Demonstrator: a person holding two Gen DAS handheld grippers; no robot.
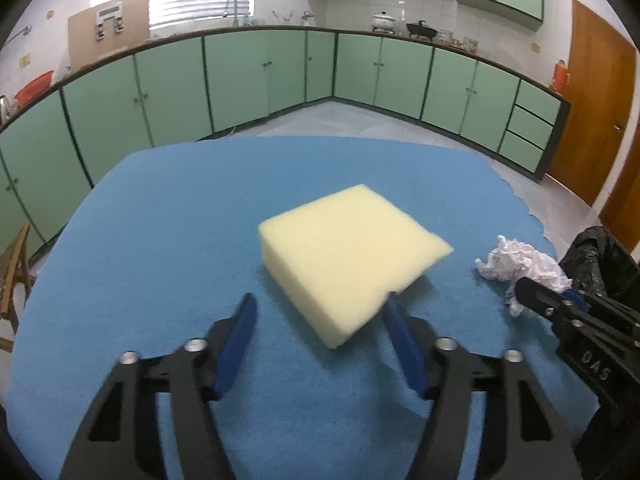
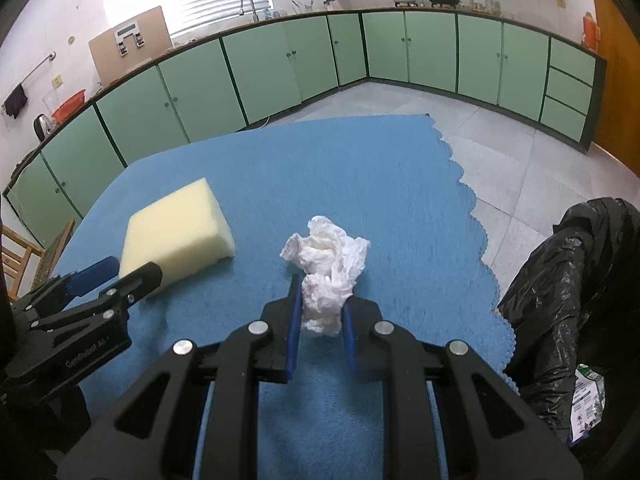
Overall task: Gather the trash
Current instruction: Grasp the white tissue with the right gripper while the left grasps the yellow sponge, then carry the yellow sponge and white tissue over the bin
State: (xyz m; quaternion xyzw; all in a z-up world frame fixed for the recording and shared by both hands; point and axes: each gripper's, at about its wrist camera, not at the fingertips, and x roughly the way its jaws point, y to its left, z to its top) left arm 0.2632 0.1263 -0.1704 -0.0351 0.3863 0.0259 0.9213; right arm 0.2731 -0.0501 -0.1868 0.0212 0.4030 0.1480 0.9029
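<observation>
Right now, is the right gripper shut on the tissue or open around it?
Shut on it. The right gripper has both blue pads pressed into the crumpled tissue, pinching its lower part.

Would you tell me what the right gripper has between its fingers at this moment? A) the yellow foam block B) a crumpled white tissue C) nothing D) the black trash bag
B: the right gripper has its blue pads pressed on both sides of the crumpled white tissue, above the blue cloth.

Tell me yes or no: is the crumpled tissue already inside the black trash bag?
No, the crumpled tissue is pinched between the right gripper fingers above the blue cloth, with the black trash bag off to its side.
</observation>
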